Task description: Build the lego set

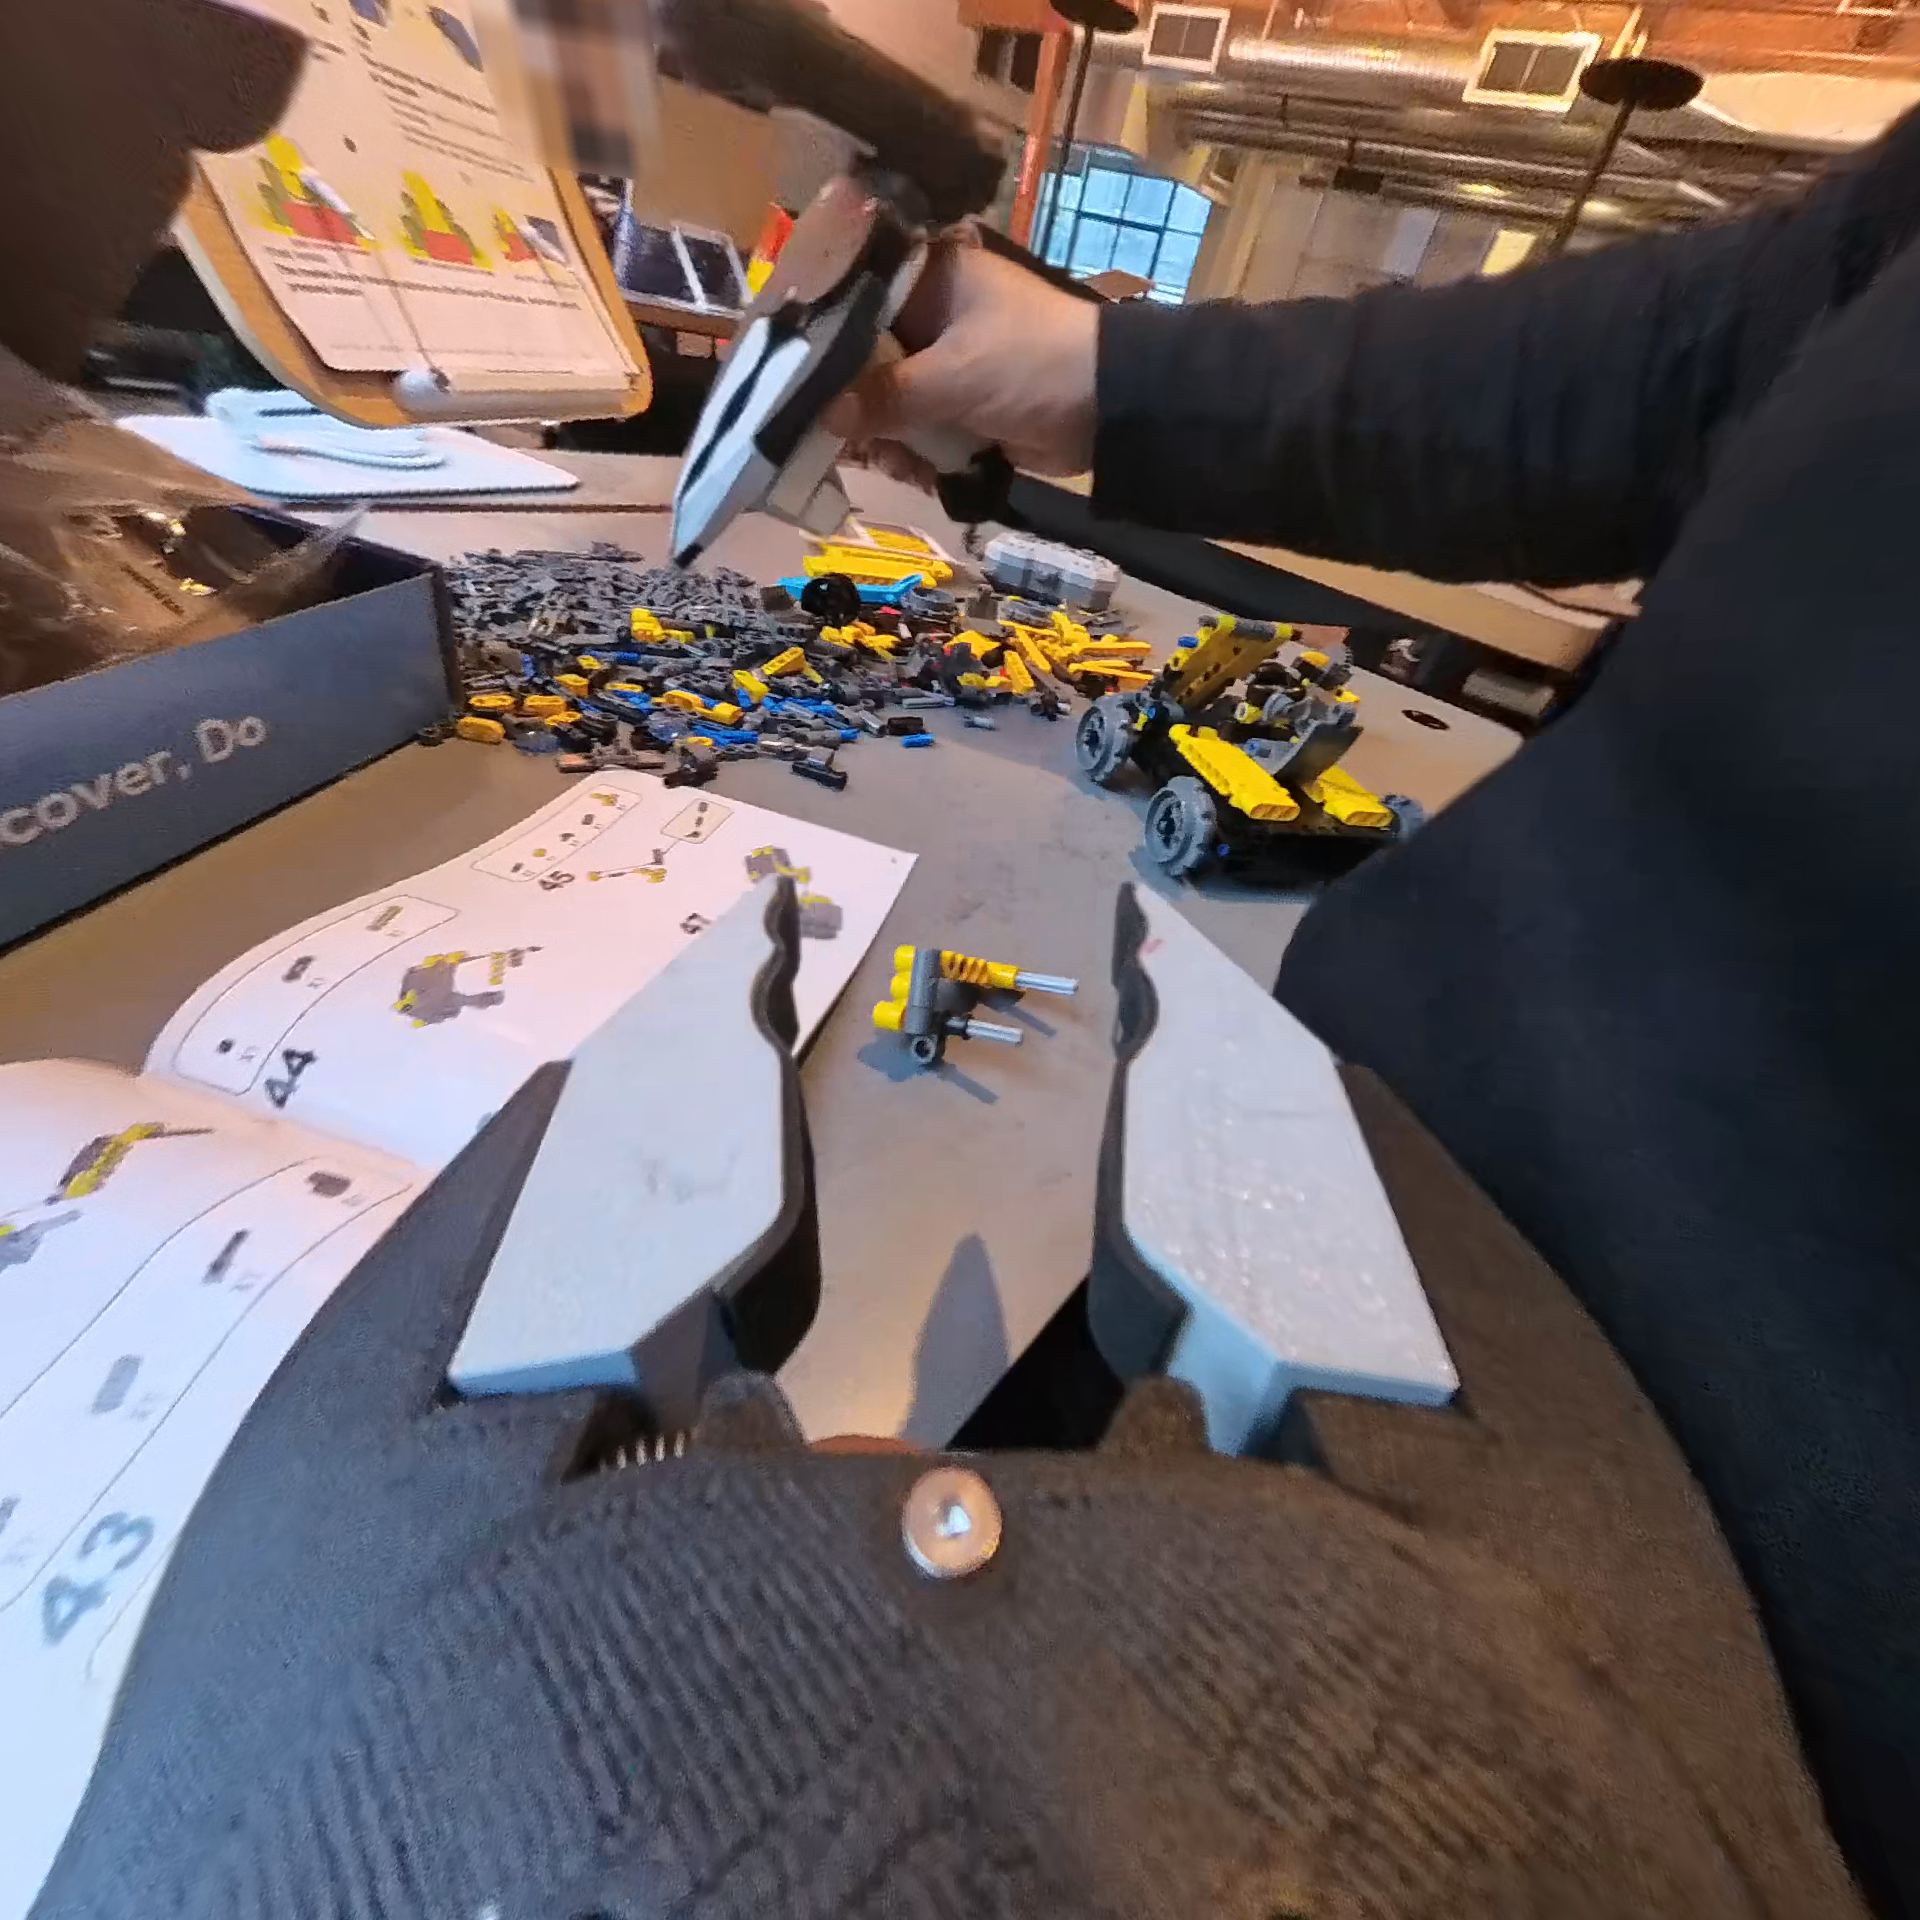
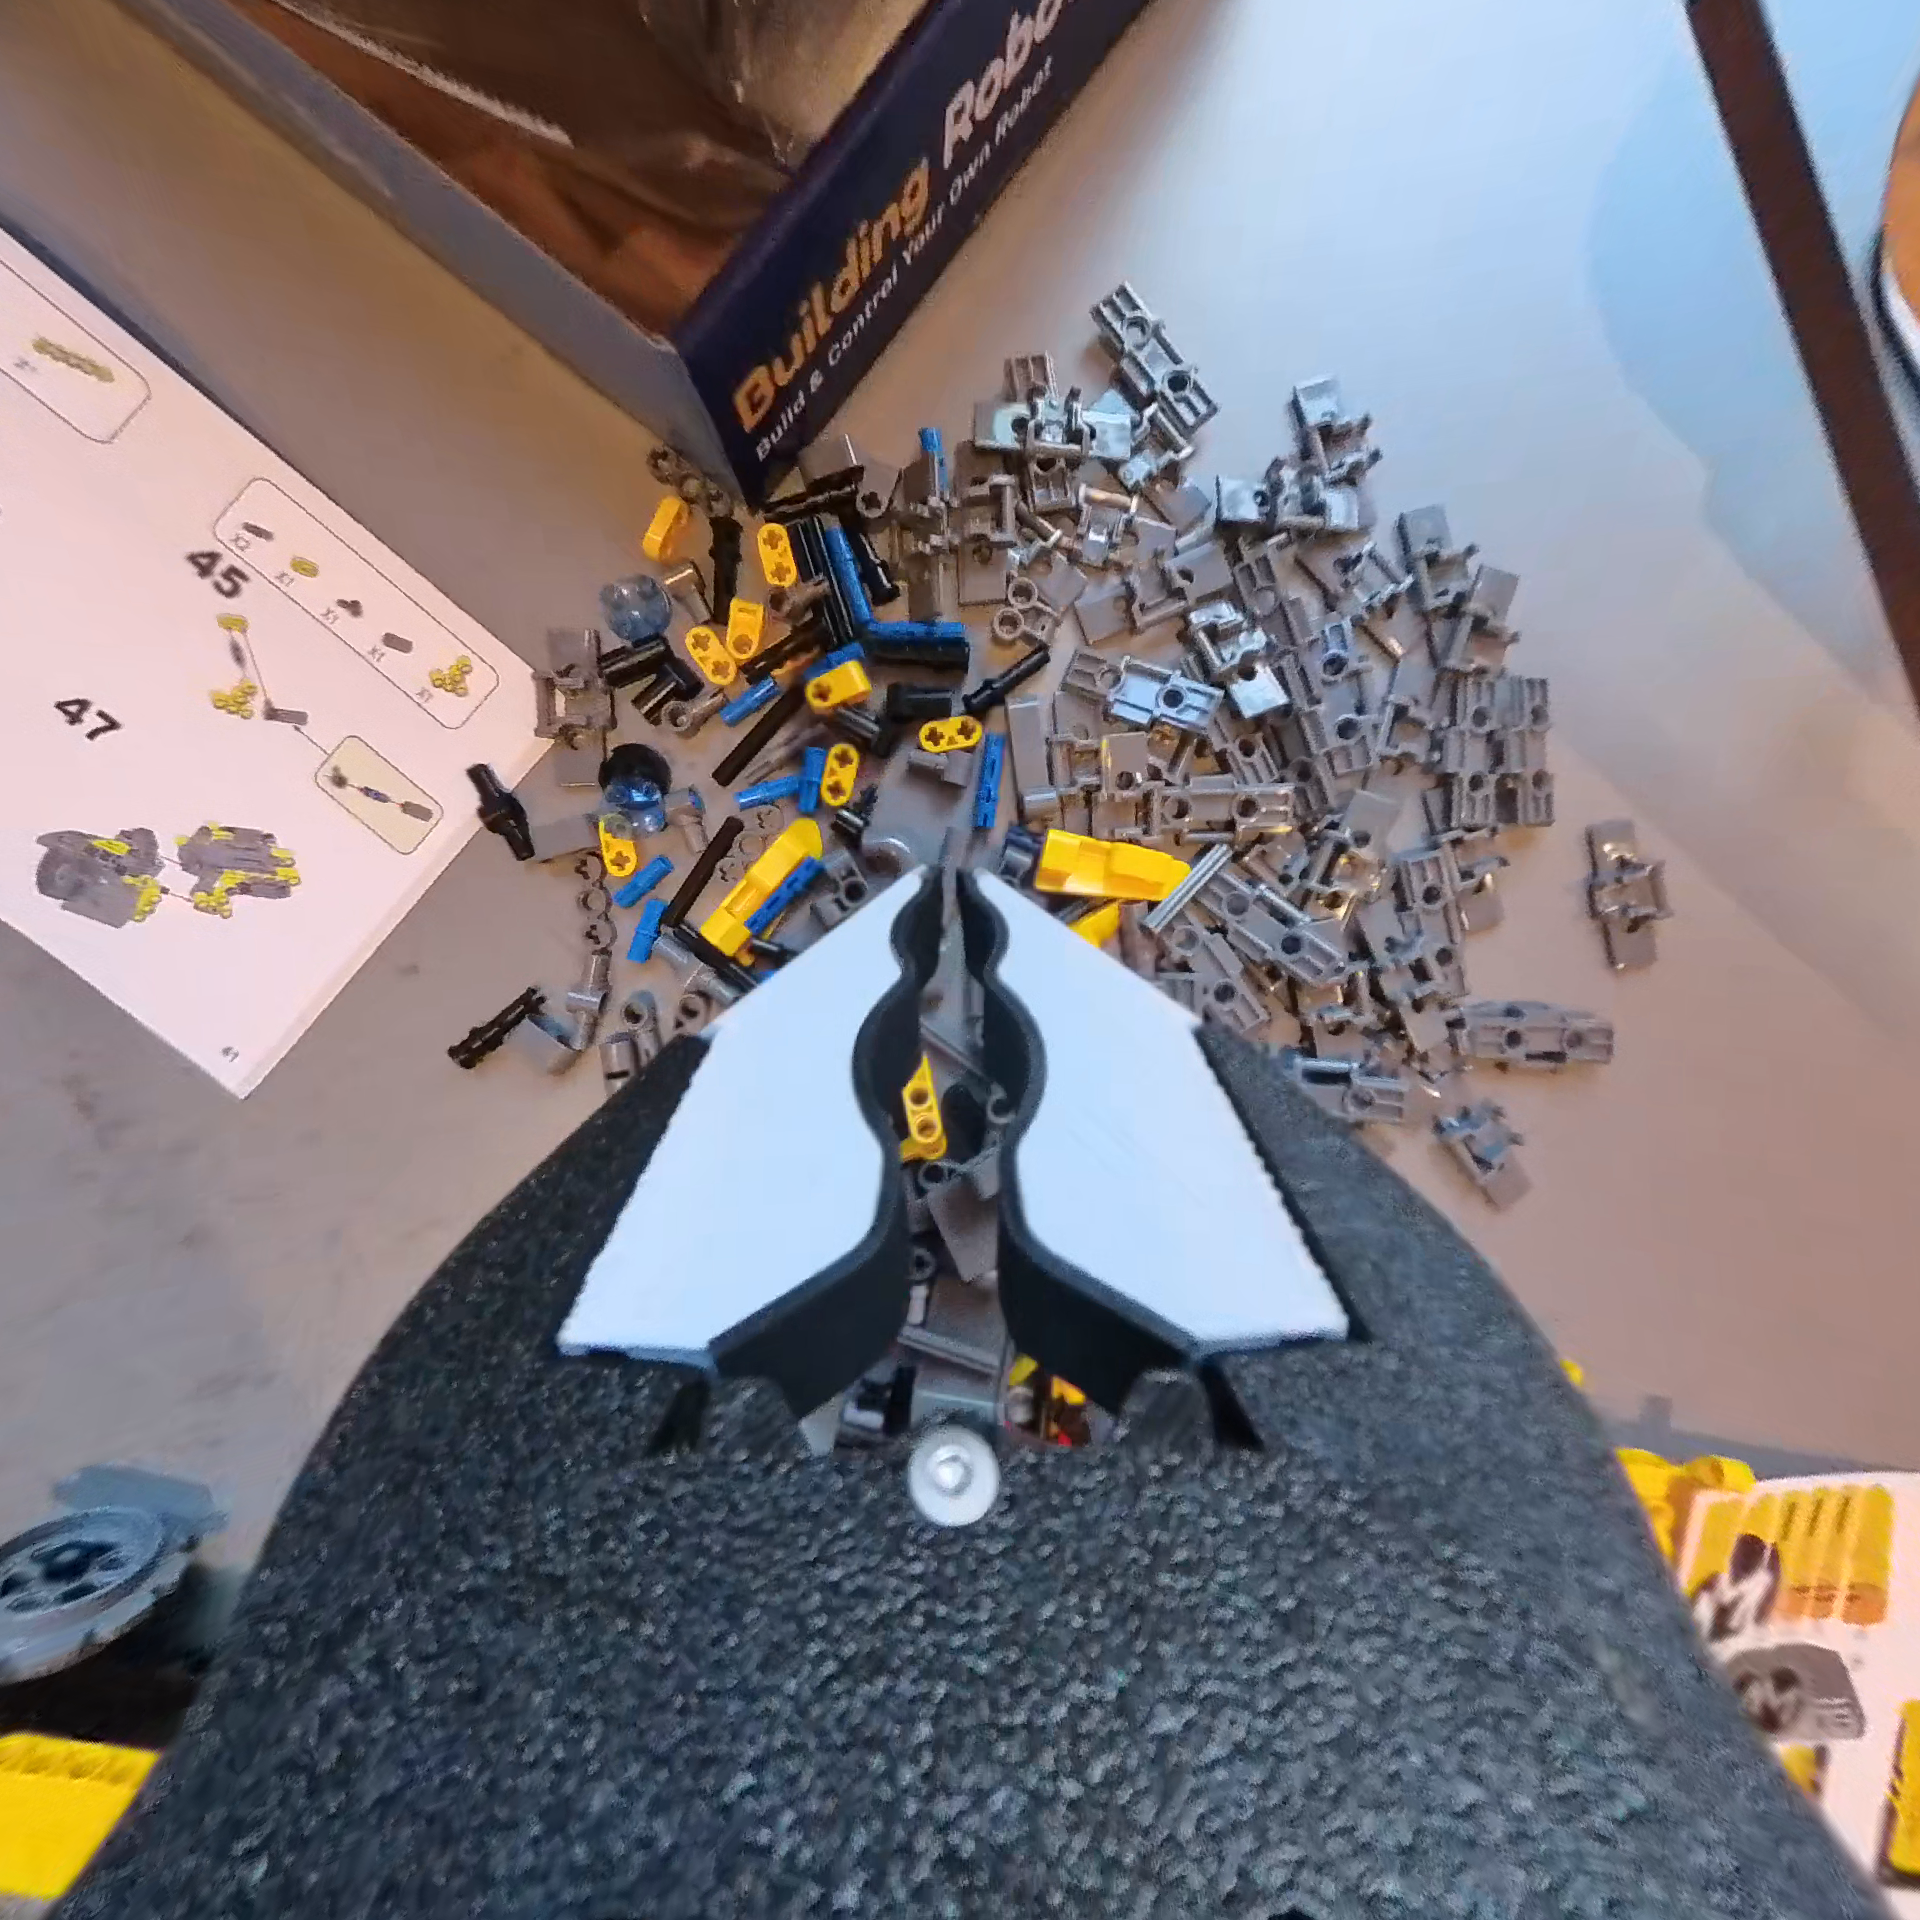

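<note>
**Left fingers apart over a small sub-assembly, right fingers nearly together above the parts pile**

Fingers of the left gripper [image 1: 951,914] are held wide apart, nothing between them, low over the grey table [image 1: 997,821]. Just ahead of the tips, between the two fingers but nearer the right-hand one, a small yellow-and-grey sub-assembly [image 1: 951,997] is seen lying on the table, apart from both pads. Its two light-grey pins are directed to the right, so its long axis lies across the line of the fingers. The open instruction booklet [image 1: 416,997] is partly covered by the left-hand finger.

Fingers of the right gripper [image 2: 948,883] are brought almost together, only a thin slit being left at the tips. Whether a piece is pinched there cannot be told. They are pointed down into the pile of loose building parts [image 2: 1143,707], beside a yellow wedge-shaped piece [image 2: 1107,864]. The dark blue box [image 2: 831,312] stands beyond the pile.

Farther off in the left wrist view, a half-built yellow wheeled vehicle [image 1: 1242,748] is seen on the table, to the right of the pile, well apart from both grippers.
</note>
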